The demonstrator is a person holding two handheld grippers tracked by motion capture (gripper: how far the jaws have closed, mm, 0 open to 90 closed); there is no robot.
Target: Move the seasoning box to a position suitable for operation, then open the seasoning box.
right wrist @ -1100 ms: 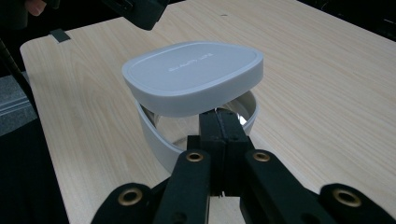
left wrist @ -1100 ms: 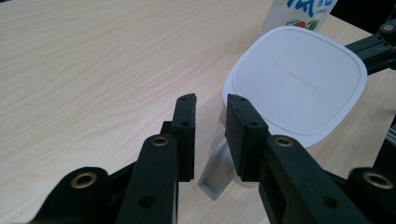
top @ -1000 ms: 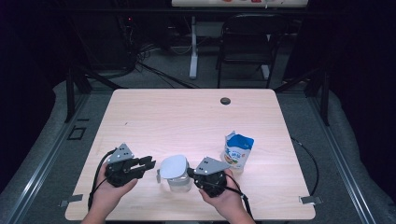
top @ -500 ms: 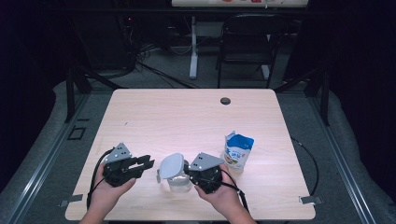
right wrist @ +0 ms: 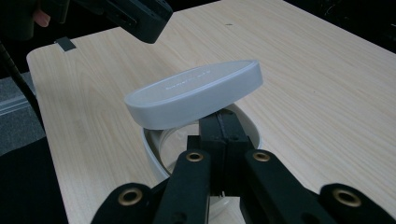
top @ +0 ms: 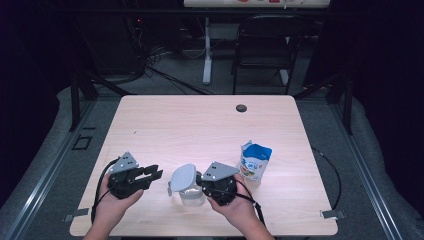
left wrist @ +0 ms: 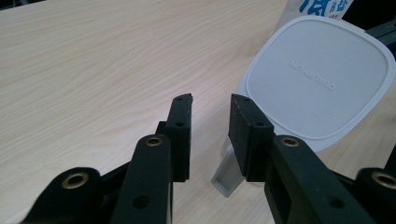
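Right tool (top: 205,183) pinches the tilted white square plastic lid (top: 183,177) by its rim; slippage drops it. Left tool (top: 153,174) spread, idle.

A pale wooden table (top: 200,125) stands in a dark room, perhaps a chair (top: 262,55) behind.

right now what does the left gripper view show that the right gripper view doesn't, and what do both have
Left gripper view: the left gripper with its jaws apart and nothing between them, the lid's flat top with its raised lettering, a grey tab under the lid's edge, and a corner of the blue and white pouch.

Right gripper view: the right gripper with its jaws pressed together at the lid's underside, the lid tilted up off the container's open rim, and the other gripper at the far table edge.

Shared: the white lid and the wooden table.
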